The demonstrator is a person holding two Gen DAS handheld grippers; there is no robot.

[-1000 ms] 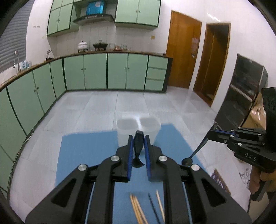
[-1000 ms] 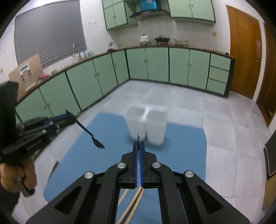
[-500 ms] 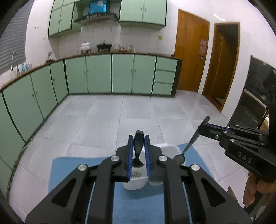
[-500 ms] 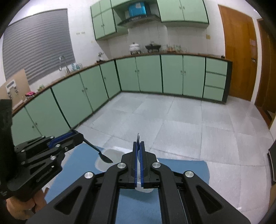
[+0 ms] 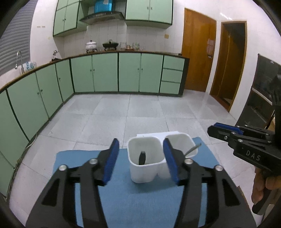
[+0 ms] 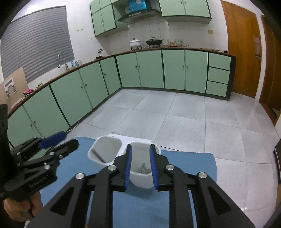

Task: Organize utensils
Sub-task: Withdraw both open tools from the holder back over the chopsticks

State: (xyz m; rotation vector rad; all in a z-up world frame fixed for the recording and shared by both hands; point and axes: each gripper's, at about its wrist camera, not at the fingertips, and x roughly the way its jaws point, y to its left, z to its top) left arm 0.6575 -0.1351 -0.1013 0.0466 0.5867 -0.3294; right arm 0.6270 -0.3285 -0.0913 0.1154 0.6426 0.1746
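Two opening, empty grippers — left (image 5: 140, 157), right (image 6: 140, 163) — above one two-cup holder (image 5: 149, 173) (one utensil each).

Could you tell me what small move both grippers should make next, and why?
Probably lift both clear. The left gripper and right gripper are opening with nothing pinched; the black utensil already stands in the white holder's left cup and the metal utensil leans in the right one.

Green base cabinets (image 5: 105, 72) under a wooden countertop, white lidded pot (image 5: 91, 45), black pot (image 5: 110, 45), range hood (image 6: 138, 13), faucet (image 6: 61, 58), wooden doors (image 5: 197, 50), grey tiled floor (image 6: 184, 119)
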